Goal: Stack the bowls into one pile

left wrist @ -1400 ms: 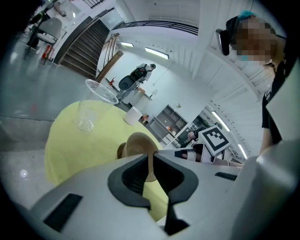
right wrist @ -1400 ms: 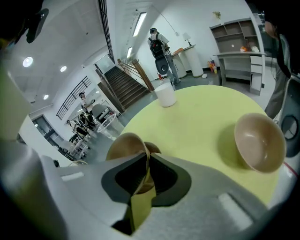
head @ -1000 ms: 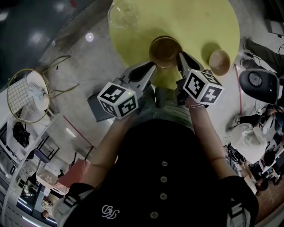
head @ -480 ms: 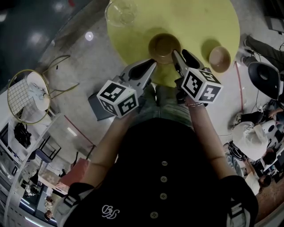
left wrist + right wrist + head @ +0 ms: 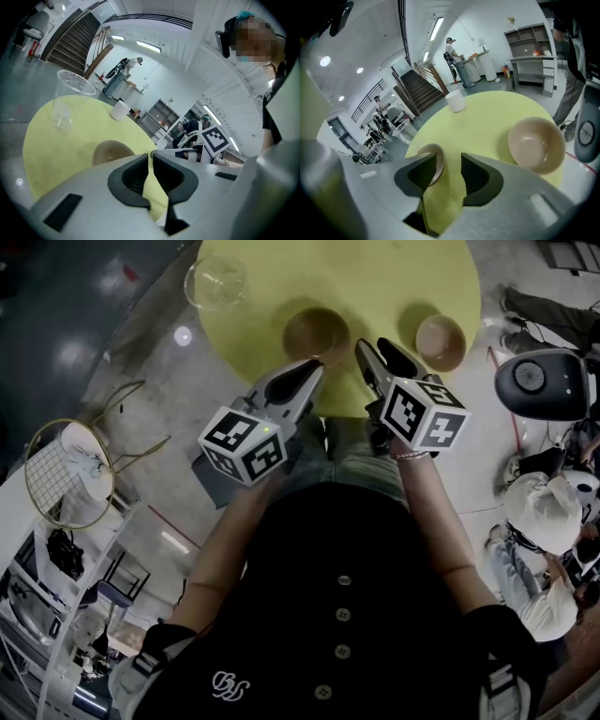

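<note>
Jaws on right gripper (image 5: pixel 371 343) just opening, empty, left gripper (image 5: pixel 314 367) closed, so best take the tan bowl (image 5: pixel 441 341) squarely by its rim.

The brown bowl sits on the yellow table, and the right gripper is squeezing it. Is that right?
Not quite. The brown bowl does sit on the yellow table, but the right gripper is not squeezing it. Its jaws have just been opening, they stand apart, and nothing is between them. The right gripper view shows this.
</note>
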### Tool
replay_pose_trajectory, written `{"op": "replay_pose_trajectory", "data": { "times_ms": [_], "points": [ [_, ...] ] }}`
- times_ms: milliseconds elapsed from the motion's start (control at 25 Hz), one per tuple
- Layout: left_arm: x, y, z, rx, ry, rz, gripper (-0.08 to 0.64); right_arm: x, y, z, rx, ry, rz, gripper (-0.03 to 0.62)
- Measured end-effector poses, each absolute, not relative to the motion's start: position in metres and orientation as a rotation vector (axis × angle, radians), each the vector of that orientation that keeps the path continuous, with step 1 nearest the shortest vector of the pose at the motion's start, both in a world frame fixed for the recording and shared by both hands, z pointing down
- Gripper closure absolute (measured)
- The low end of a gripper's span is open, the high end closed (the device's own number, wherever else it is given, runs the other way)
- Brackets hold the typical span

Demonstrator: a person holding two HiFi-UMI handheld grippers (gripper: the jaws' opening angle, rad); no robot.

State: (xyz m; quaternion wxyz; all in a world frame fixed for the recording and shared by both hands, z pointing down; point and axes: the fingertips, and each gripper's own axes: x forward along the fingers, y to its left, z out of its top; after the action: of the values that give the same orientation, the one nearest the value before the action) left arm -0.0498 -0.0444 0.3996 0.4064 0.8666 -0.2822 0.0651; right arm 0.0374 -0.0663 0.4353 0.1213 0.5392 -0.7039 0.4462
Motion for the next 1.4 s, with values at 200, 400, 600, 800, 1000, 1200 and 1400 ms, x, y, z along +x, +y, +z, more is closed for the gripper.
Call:
{"op": "replay_pose_trajectory", "data": {
  "times_ms": [200,400,600,800,1000,1200,1400],
  "points": [
    [-0.022,-0.048,0.395,2.222,-0.636,0.19,0.52,0.073,-0.064,0.429,1.695,-2.019,1.318,0.439],
    [0.007,-0.051,0.397,2.249,-0.544,0.231,0.52,0.115,-0.058,0.424,1.842,-1.955,1.32,0.44],
    [0.036,-0.044,0.397,2.26,-0.465,0.262,0.52,0.157,-0.042,0.427,1.95,-1.869,1.337,0.44],
    [0.063,-0.033,0.404,2.255,-0.422,0.301,0.52,0.2,-0.029,0.434,2.037,-1.794,1.343,0.44],
    [0.076,-0.025,0.407,2.247,-0.394,0.322,0.52,0.223,-0.019,0.447,2.086,-1.714,1.357,0.44],
    [0.085,-0.021,0.412,2.232,-0.402,0.339,0.52,0.232,-0.019,0.461,2.074,-1.706,1.407,0.442],
    [0.097,-0.019,0.417,2.221,-0.421,0.359,0.52,0.242,-0.024,0.473,2.037,-1.719,1.443,0.472]
  ]
}}
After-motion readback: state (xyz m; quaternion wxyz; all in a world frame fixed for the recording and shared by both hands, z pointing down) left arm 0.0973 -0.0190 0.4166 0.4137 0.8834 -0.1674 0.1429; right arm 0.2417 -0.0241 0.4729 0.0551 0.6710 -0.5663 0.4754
